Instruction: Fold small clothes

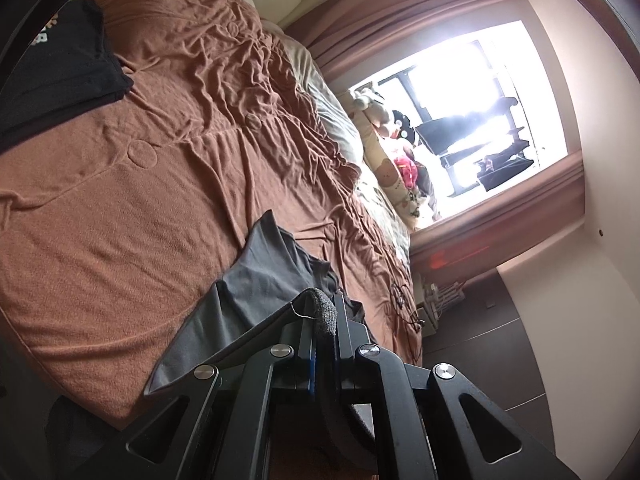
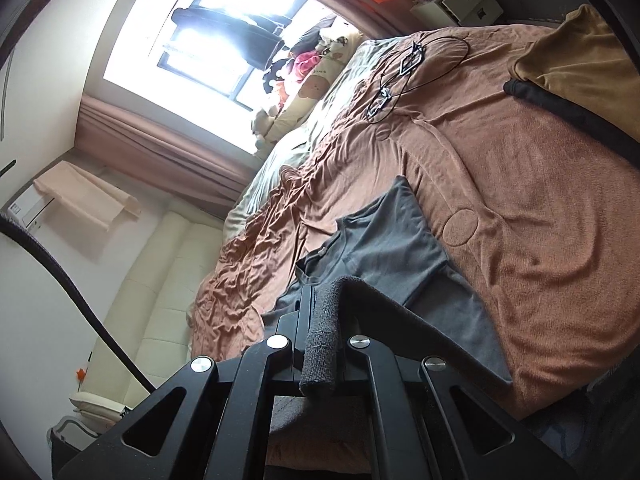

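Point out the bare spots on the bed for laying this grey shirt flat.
Free: the smooth brown blanket between the grey shirt and the folded black clothes. Crowded: the rumpled folds toward the window, and the corner with black cables.

black shirt print (image 1: 40,34): pale letters, cut off at frame edge, unreadable
cushion by window (image 2: 316,84): bear picture with small lettering, too small to read
readable text: none
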### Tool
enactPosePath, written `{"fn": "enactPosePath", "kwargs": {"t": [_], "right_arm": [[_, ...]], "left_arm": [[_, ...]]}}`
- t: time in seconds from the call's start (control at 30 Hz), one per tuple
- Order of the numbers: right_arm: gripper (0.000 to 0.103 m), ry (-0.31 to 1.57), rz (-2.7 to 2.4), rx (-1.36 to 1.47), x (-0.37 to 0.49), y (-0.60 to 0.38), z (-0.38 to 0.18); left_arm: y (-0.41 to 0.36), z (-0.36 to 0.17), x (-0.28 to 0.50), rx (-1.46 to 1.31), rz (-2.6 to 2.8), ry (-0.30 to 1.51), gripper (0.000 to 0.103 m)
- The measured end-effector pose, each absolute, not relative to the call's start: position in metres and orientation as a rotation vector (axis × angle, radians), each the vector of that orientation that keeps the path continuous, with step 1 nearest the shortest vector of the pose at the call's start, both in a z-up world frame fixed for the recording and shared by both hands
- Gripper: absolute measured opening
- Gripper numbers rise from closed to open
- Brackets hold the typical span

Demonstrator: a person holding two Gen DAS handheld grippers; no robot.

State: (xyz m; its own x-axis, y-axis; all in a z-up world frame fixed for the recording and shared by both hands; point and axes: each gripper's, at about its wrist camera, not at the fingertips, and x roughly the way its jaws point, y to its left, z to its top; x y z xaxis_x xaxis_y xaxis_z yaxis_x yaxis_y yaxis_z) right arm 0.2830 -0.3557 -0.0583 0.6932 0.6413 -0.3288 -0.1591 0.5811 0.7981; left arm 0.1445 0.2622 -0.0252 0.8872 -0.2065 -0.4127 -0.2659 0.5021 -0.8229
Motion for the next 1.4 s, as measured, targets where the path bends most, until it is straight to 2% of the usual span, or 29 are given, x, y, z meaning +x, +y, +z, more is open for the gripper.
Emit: {"fn": "enactPosePath", "kwargs": {"t": [0.73,1.3,1.37,1.4], "right_arm": [[0.0,0.826,0.407,0.795,0.419,-0.31,-0.078],[0.001,0.972,0.295,0.617,0.484,-0.282,-0.093],[0.003,0.98,0.309,0.593,0.483,-0.279,-0.089],[0.009,0.976,0.31,0.581,0.481,-0.278,-0.087]], "left_arm": [[0.287,-0.08,0.293,-1.027,0.111,0.696,0.005],[0.294,-0.145,0.389,-0.906,0.19,0.912,0.006],[0.291,-0.148,0.395,-0.869,0.197,0.944,0.006],[0.29,-0.148,0.395,-0.856,0.194,0.948,0.007]]}}
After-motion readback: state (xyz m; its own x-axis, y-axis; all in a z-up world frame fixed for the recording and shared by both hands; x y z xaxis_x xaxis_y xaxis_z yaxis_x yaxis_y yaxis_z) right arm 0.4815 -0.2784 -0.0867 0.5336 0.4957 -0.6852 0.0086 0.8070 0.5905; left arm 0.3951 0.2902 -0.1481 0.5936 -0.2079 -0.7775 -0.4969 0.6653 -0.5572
